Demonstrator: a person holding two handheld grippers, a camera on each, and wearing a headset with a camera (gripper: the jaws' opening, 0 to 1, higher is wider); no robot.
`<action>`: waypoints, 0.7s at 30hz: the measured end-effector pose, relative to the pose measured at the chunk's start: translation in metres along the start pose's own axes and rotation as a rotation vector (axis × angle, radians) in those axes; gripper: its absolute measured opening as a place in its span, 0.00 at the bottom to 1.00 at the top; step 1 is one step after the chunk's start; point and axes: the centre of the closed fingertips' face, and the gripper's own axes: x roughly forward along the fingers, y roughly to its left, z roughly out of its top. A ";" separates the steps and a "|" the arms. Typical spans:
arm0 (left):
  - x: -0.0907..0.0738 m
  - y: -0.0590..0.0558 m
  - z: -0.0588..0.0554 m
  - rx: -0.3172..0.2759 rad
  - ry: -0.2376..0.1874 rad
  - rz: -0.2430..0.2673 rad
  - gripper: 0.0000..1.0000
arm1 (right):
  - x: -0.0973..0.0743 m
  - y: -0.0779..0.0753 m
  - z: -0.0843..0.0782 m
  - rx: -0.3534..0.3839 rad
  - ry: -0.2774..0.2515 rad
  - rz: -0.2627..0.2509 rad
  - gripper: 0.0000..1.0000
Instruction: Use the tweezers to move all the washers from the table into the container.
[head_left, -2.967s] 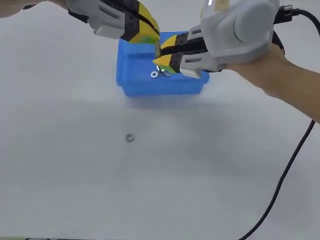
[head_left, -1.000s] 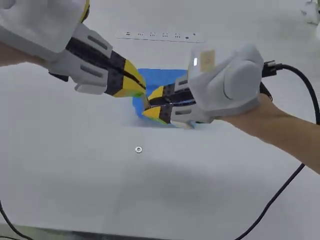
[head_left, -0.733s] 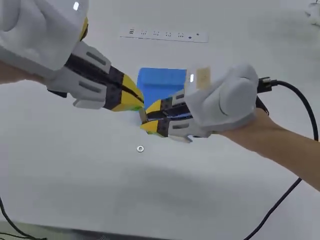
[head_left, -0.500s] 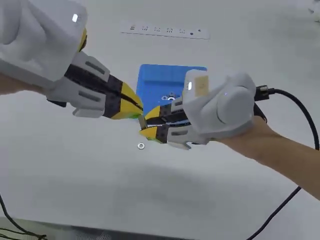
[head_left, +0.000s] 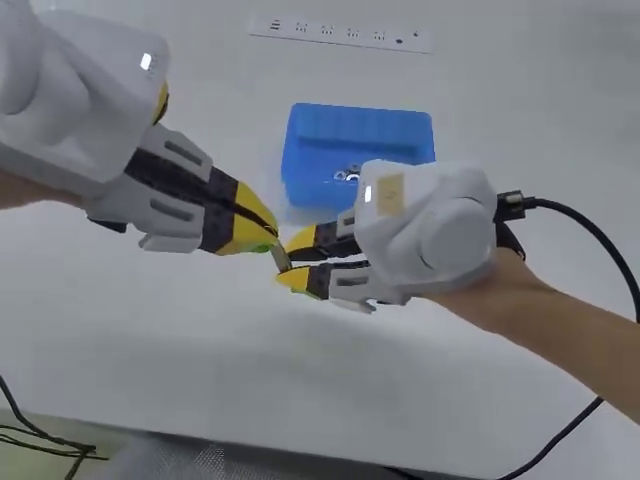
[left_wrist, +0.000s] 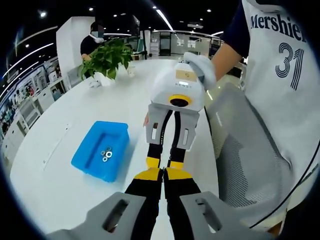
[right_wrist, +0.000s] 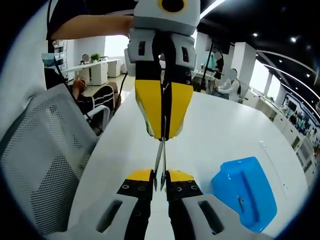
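In the head view my left gripper (head_left: 268, 238) and right gripper (head_left: 290, 262) meet tip to tip in front of the blue container (head_left: 400, 135). Thin metal tweezers (head_left: 279, 258) sit between them. In the right gripper view the tweezers (right_wrist: 161, 160) run from the left gripper's (right_wrist: 162, 132) shut yellow jaws down into my right gripper (right_wrist: 160, 179), whose jaws close on their tips. Several washers (head_left: 347, 176) lie inside the container (left_wrist: 90, 150). In the left gripper view my left gripper (left_wrist: 162, 175) is shut, nose to nose with the right one (left_wrist: 163, 162).
A white power strip (head_left: 340, 32) lies at the far side of the white table. A black cable (head_left: 590, 260) trails from the right gripper. The table's near edge runs along the bottom of the head view. A mesh chair (left_wrist: 240, 165) stands beside the table.
Both grippers came back from over the container to the table in front of it, staying tip to tip. The loose washer seen below them before is now covered by the grippers.
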 end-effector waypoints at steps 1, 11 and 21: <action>0.000 0.001 0.000 -0.004 -0.001 -0.002 0.06 | 0.001 -0.001 0.000 0.001 0.000 0.000 0.11; 0.004 0.012 -0.006 -0.002 0.008 -0.005 0.06 | 0.007 -0.011 -0.006 0.016 0.011 -0.014 0.11; 0.007 0.018 -0.010 -0.010 0.006 -0.018 0.06 | 0.012 -0.015 -0.010 0.033 0.018 -0.015 0.11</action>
